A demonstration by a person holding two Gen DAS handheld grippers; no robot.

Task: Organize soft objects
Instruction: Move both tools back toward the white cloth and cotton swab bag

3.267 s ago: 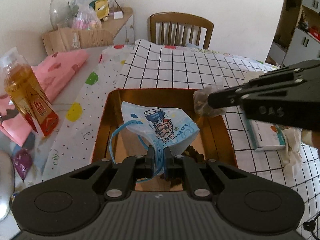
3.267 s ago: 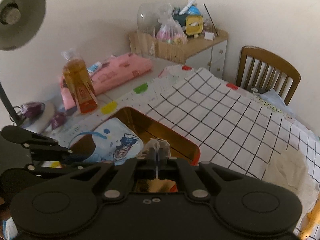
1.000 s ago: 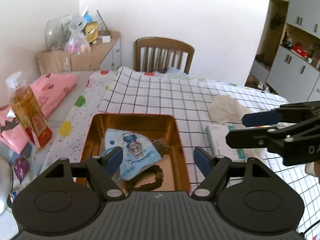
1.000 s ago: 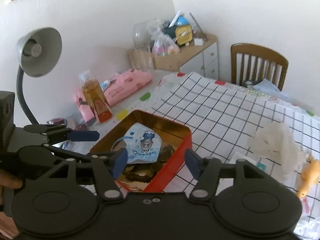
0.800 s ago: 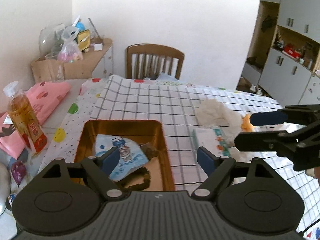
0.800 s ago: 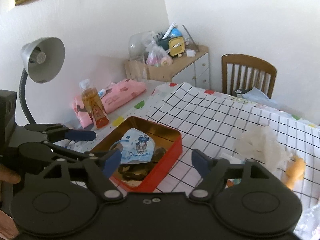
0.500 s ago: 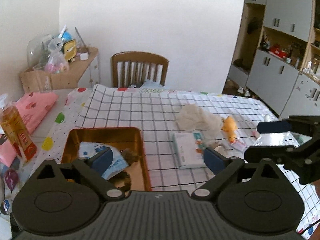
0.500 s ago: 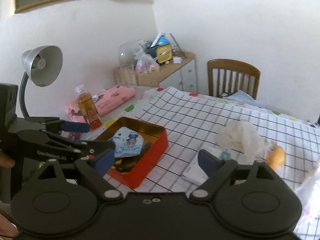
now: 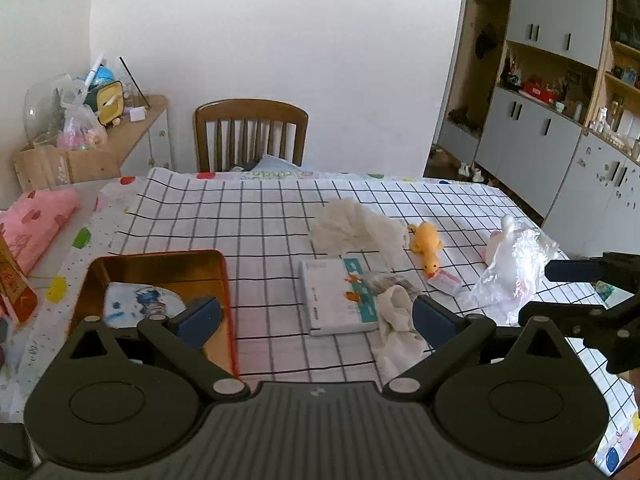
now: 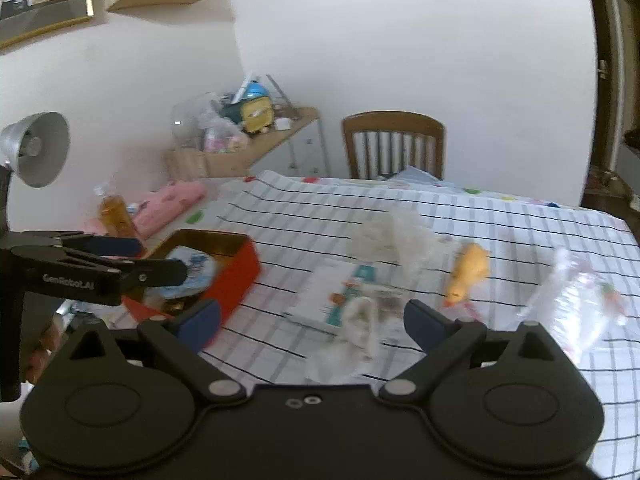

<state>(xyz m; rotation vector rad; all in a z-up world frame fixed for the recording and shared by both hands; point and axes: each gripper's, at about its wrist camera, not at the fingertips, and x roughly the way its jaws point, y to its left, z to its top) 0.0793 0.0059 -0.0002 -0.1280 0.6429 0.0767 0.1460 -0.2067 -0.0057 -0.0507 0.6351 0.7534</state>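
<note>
Both grippers are standing released and empty. The left gripper [image 9: 316,314] has just been spreading its jaws, nothing between them; likewise the right gripper [image 10: 312,316], whose view is motion-blurred.

Step in hand, as judged: between picks, with both tools facing the loose items on the checked tablecloth [image 9: 260,216]. The next move is calling for choosing one soft item, lowering open jaws over it and pinching at a fold.

Count, left wrist view:
- One red tin [image 9: 224,276] at 9 o'clock of the left gripper, holding one printed face mask [image 9: 140,300].
- One crumpled white cloth piece [image 9: 396,316], closest ahead.
- One tissue pack [image 9: 336,300].
- One white gauzy bundle [image 9: 356,224] at 12 o'clock.
- One yellow plush duck [image 9: 426,244] at 1 o'clock.
- One clear plastic bag [image 9: 516,264] at 2 o'clock.
</note>
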